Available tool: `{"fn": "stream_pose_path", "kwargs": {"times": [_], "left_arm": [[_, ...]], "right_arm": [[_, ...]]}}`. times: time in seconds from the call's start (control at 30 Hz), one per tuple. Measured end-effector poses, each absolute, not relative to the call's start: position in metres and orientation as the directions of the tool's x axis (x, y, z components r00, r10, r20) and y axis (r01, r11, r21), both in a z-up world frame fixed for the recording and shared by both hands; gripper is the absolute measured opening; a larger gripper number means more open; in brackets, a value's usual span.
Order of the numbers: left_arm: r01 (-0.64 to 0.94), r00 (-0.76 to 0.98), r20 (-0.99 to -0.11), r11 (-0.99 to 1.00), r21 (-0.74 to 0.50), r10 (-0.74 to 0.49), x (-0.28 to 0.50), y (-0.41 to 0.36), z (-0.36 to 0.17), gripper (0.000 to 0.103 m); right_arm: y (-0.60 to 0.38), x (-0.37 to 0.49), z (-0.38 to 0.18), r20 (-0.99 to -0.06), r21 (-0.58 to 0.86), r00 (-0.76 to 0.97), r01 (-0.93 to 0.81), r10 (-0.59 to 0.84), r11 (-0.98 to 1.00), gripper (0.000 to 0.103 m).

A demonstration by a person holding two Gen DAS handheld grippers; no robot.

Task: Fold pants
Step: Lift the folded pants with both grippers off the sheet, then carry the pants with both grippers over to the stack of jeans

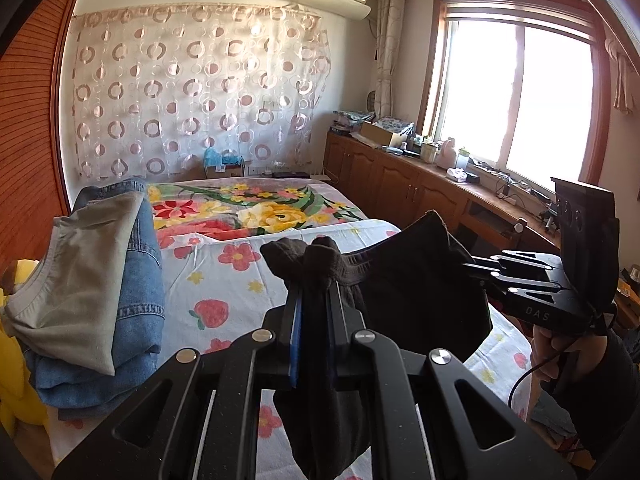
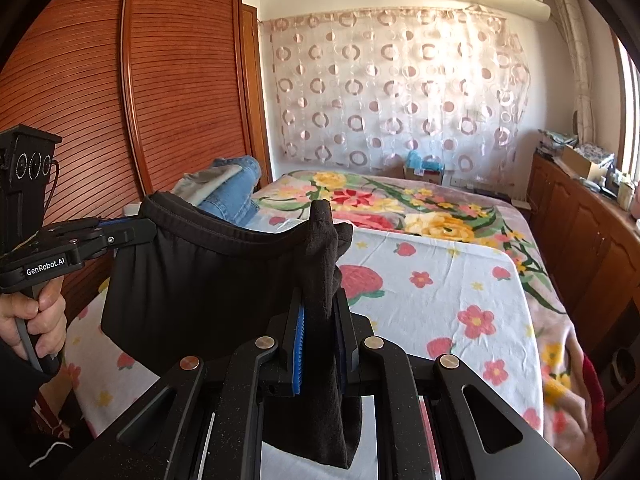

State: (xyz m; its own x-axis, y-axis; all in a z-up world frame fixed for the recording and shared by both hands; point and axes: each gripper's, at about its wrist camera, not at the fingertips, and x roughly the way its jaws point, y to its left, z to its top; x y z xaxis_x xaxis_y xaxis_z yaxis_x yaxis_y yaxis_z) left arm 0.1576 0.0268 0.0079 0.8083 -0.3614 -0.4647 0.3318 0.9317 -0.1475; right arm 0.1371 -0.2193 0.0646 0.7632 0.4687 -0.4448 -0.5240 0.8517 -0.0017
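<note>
Black pants (image 1: 416,292) hang in the air above the bed, held by the waistband between both grippers. My left gripper (image 1: 314,280) is shut on one end of the waistband, with cloth bunched between its blue pads. It also shows in the right wrist view (image 2: 138,230). My right gripper (image 2: 320,308) is shut on the other end of the pants (image 2: 192,280). It also shows in the left wrist view (image 1: 476,270). The legs hang down below the frames, mostly hidden.
The bed (image 1: 224,280) has a white sheet with a strawberry print and a floral blanket (image 2: 400,208) beyond. A pile of jeans and a grey garment (image 1: 100,280) lies at the bed's left. Wooden cabinets (image 1: 400,184) run along the window; a wardrobe (image 2: 160,100) stands at the left.
</note>
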Motion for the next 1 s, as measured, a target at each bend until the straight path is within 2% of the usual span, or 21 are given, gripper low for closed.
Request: {"fn": "stream_pose_path", "kwargs": {"times": [0.53,1.0], "left_arm": [[0.273,0.837,-0.459,0.955,-0.120,-0.297,0.199,0.052,0.023,0.011],[0.162,0.894,-0.407,0.982,-0.097,-0.187,0.209,0.077,0.043,0.011]], "right_arm": [[-0.181,0.221,0.092,-0.450,-0.080,0.740,-0.591,0.500,0.803,0.012],[-0.158,0.296,0.087,-0.392,-0.078,0.712,-0.656,0.582,0.751,0.012]]}}
